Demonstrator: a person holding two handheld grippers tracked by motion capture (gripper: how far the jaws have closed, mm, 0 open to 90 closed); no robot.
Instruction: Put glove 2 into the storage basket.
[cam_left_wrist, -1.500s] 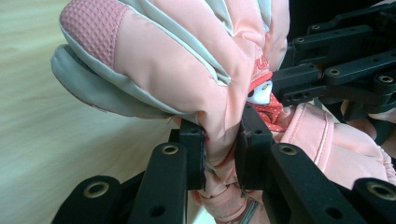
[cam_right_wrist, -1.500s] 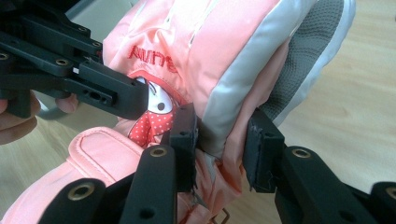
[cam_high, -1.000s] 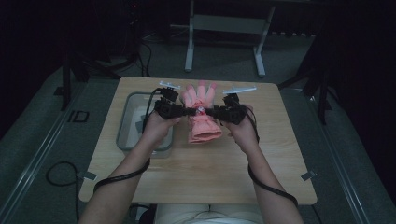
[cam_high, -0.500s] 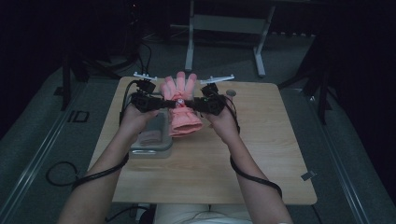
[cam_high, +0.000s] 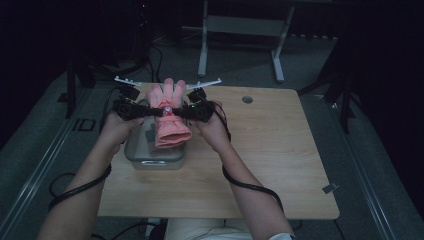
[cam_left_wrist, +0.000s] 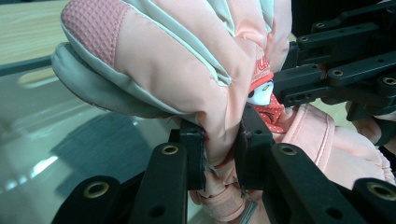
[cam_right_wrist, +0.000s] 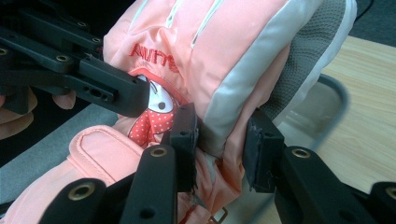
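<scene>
Pink glove (cam_high: 169, 117) held up over clear container (cam_high: 153, 156) at tabletop (cam_high: 280, 165) left edge. Left gripper (cam_left_wrist: 220, 148) jaws pinching glove's side fabric. Right gripper (cam_right_wrist: 219, 144) jaws pinching opposite side. Glove fingers point away from person, cuff hangs toward container.

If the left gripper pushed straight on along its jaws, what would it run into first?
The pink glove it already pinches; its jaws are shut on a fold of it. Just beyond the glove stands the right gripper, likely next, though depth is hard to judge.
</scene>
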